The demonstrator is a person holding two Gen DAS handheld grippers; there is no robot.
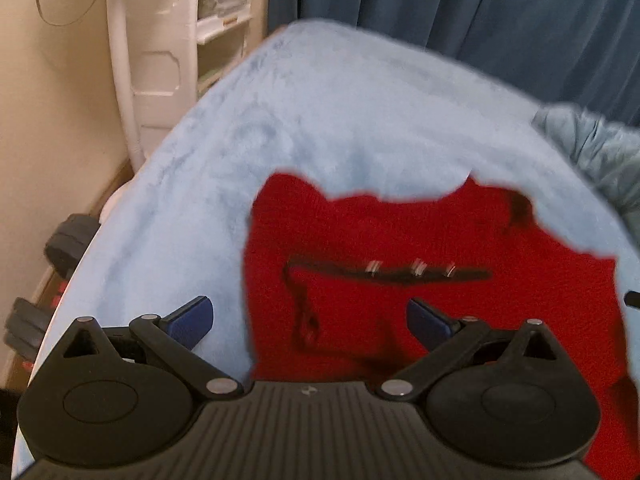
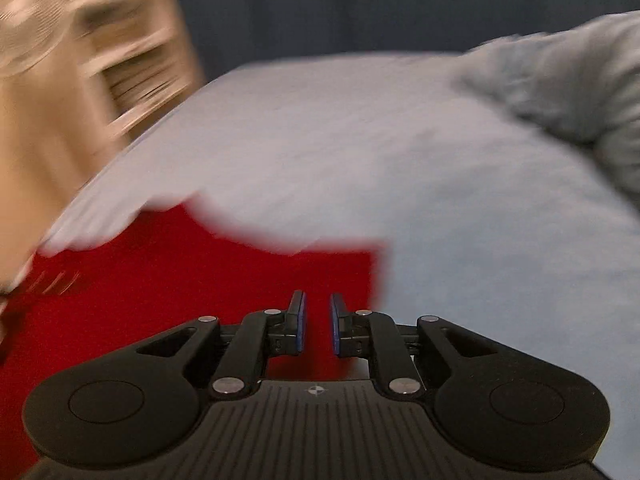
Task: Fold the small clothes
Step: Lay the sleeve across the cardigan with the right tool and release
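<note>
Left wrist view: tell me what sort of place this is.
Probably a bedroom at home: a fluffy light-blue blanket covers a bed-like surface, dark blue curtains hang behind, and a white shelf of stacked papers stands beside it.

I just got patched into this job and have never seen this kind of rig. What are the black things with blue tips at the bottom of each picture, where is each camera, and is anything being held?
These are two handheld grippers; a person carries one in each hand. Each picture comes from a fisheye camera on one gripper, looking forward along its two blue-padded fingers.

In the left wrist view, the left gripper is spread wide open and holds nothing. Ahead of it a red garment with a dark strip and shiny fasteners lies on a light blue blanket.

In the right wrist view, which is motion-blurred, the right gripper has its fingers close together with a narrow gap. It sits over the garment's edge; nothing visibly fills the gap.

A crumpled grey-blue cloth lies farther back on the right.
</note>
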